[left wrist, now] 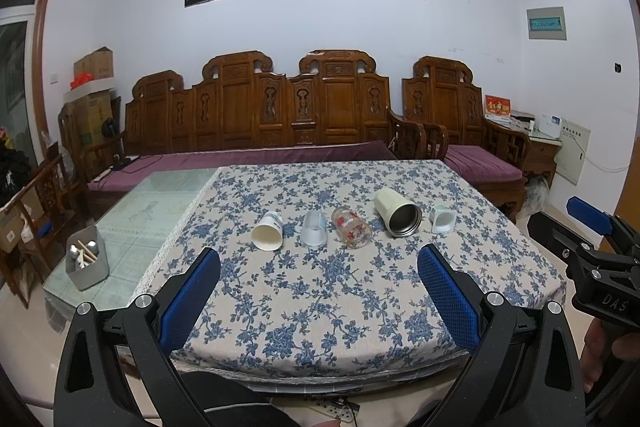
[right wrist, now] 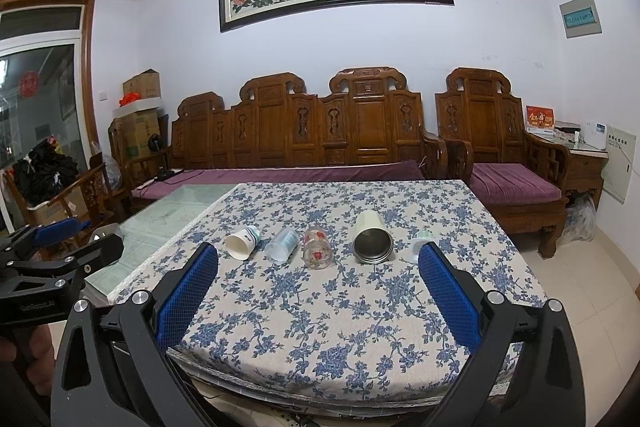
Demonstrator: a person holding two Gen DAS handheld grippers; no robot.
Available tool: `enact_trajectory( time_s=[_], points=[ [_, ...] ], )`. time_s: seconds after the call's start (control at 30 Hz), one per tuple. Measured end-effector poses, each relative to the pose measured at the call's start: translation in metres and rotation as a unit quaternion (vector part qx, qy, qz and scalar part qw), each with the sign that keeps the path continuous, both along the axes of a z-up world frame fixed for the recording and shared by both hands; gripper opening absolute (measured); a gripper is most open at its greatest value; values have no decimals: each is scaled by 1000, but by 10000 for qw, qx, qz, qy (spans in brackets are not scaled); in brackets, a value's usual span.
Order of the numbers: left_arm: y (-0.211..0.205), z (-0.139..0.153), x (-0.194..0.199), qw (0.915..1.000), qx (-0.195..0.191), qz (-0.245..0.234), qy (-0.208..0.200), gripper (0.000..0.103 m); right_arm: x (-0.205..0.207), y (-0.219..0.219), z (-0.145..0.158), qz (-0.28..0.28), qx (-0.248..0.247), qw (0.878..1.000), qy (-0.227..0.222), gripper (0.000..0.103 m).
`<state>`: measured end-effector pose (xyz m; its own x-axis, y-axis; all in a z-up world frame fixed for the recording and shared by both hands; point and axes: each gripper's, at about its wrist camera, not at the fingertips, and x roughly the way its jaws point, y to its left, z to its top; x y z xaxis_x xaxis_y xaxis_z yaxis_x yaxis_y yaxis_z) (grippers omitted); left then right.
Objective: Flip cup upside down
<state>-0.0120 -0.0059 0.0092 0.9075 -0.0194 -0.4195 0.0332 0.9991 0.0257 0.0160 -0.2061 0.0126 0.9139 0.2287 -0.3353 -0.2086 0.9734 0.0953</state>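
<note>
5 cups lie sideways in a row on floral tablecloth (left wrist: 320, 291), 12 o'clock of both grippers: paper cup (left wrist: 268, 231), clear plastic cup (left wrist: 314, 229), floral glass (left wrist: 351, 227), steel-lined tumbler (left wrist: 398, 212), small white cup (left wrist: 442, 219). Left gripper (left wrist: 319, 279) and right gripper (right wrist: 318, 277): jaws spread, empty.

A table (left wrist: 168, 183) under a floral tablecloth (left wrist: 340, 291) carries five cups (left wrist: 352, 227) lying sideways.

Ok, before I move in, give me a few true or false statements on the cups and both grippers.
1. Five cups lie on their sides on the floral tablecloth. True.
2. The left gripper grips the paper cup. False: it is open, short of the row.
3. The steel-lined tumbler shows its mouth to the camera. True.
4. The right gripper is shut. False: open, empty.
5. The flowered glass stands upright. False: on its side.
</note>
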Motion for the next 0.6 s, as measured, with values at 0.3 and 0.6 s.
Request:
enact_trajectory(
  time_s=[0.3,0.6],
  points=[
    [0,-1,-1,10000,14,8,16,95,2,-1,-2,13,25,10000,19,101],
    [0,-6,6,9999,15,-28,159,95,9,-2,-12,105,60,9999,105,101]
  ],
)
